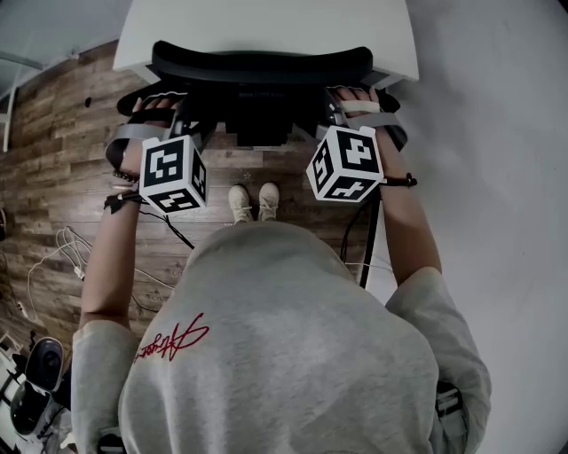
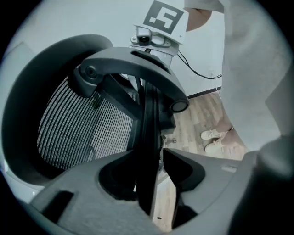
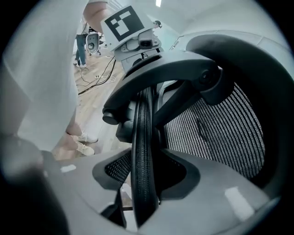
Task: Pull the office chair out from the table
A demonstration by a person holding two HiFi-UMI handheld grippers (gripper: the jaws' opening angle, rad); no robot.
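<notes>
Ahead of the person: office chair (image 1: 262,64) tucked against the white counter (image 1: 266,22); backrest turned toward the body
Left gripper (image 2: 154,183): jaws apart, straddling the backrest's left edge (image 2: 149,114); a gap shows on one side, so not yet clamped
Right gripper (image 3: 144,183): jaws apart around the right edge (image 3: 142,128); the same slack on one side
Edge axis: runs lengthwise through each jaw gap
Nearer hand: neither; both sit level on the backrest
Pull direction: judged straight back toward the shoes (image 1: 253,202), once both clamp

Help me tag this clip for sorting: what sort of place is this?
Probably an office or lab workroom: a mesh-backed office chair stands at a white table, on a wood-look floor with loose cables.
</notes>
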